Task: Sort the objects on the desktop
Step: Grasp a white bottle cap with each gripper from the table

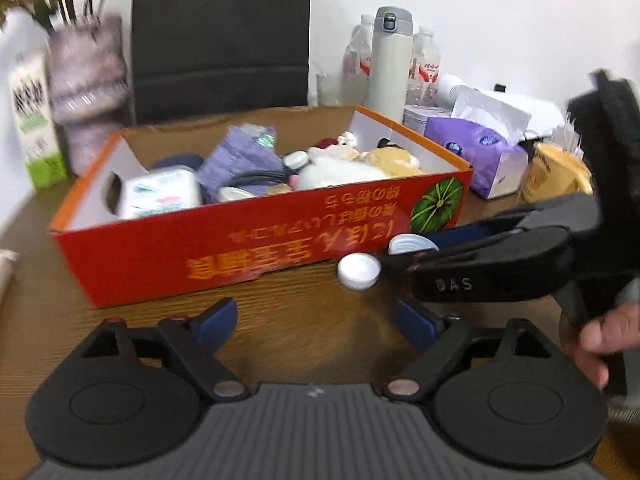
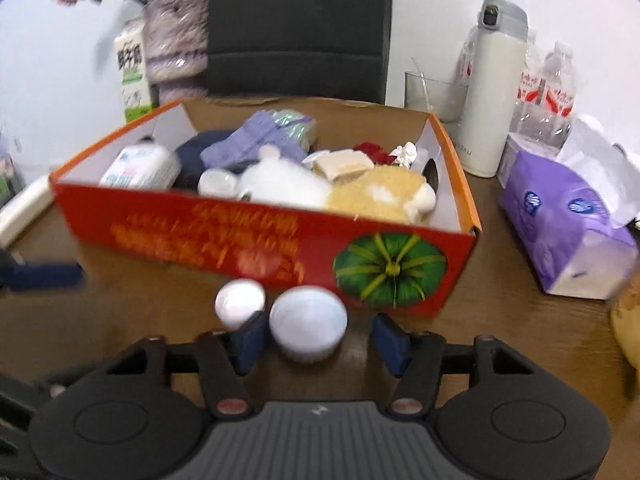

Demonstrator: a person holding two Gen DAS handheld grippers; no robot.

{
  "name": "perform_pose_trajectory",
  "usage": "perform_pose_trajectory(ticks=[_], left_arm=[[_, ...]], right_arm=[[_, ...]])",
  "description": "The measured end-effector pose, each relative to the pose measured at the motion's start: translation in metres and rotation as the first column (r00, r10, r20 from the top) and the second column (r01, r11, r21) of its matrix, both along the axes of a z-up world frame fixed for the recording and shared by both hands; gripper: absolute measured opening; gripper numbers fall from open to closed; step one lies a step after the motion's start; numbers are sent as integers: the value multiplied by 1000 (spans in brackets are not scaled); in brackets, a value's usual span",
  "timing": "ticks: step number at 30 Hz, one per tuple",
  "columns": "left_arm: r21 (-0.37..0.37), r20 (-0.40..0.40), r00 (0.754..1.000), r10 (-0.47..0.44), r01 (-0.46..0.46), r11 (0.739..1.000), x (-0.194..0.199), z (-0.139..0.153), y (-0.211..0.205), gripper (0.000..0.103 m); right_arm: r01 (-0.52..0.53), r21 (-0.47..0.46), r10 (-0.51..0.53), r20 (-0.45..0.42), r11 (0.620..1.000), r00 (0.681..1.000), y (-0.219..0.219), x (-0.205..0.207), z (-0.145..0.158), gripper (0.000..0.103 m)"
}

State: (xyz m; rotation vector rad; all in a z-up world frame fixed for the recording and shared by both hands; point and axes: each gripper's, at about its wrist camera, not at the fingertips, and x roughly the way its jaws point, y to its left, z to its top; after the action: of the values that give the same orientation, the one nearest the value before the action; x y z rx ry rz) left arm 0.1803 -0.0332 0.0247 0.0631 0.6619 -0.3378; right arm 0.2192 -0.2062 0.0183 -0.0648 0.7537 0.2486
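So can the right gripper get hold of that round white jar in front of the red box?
Probably yes. The right gripper is open, and the white jar sits between its fingers on the table, with nothing between them. The smaller white cap sits close beside it.

Left gripper [image 1: 314, 318]: jaws spread wide, blue pads [image 1: 218, 322] apart, nothing between them, held low and level. Right gripper [image 2: 316, 338]: jaws likewise open, pads [image 2: 390, 338] parted; in the left wrist view it reaches in from the right side, gripped by the bare right hand [image 1: 600, 340].
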Motion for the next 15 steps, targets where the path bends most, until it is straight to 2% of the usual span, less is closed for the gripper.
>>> perform_pose_trajectory(ticks=[3,6,7,8,10,12,15], left_arm=[[15,-9,999,-35,36,999,15,-7,-19,87],[47,-7,1000,-24,24,999,26,-11,-38,79],[35,-14,1000,-4,4,999,32,-11,-40,63],[24,-28,1000,11,-10,1000,36,-13,-41,42],[56,-15,1000,23,-23,998,37,-15,-46,30],[53,-6,1000,9,-9,999,30,-16,-45,29],[26,-17,999,34,-34,999,14,-14,-37,29]], right_arm=[[26,-12,-25,12,1000,1000,-16,-9,4,39],[78,51,-78,-3,996,997,-45,-13,1,39],[93,77,-92,-16,993,996,-55,-13,3,39],[104,100,-102,-25,990,994,-62,-14,4,39],[114,129,-114,-6,985,993,-69,-20,7,39],[113,126,-113,-4,986,994,-68,-24,4,39],[90,95,-90,-5,991,996,-56,-25,-1,39]])
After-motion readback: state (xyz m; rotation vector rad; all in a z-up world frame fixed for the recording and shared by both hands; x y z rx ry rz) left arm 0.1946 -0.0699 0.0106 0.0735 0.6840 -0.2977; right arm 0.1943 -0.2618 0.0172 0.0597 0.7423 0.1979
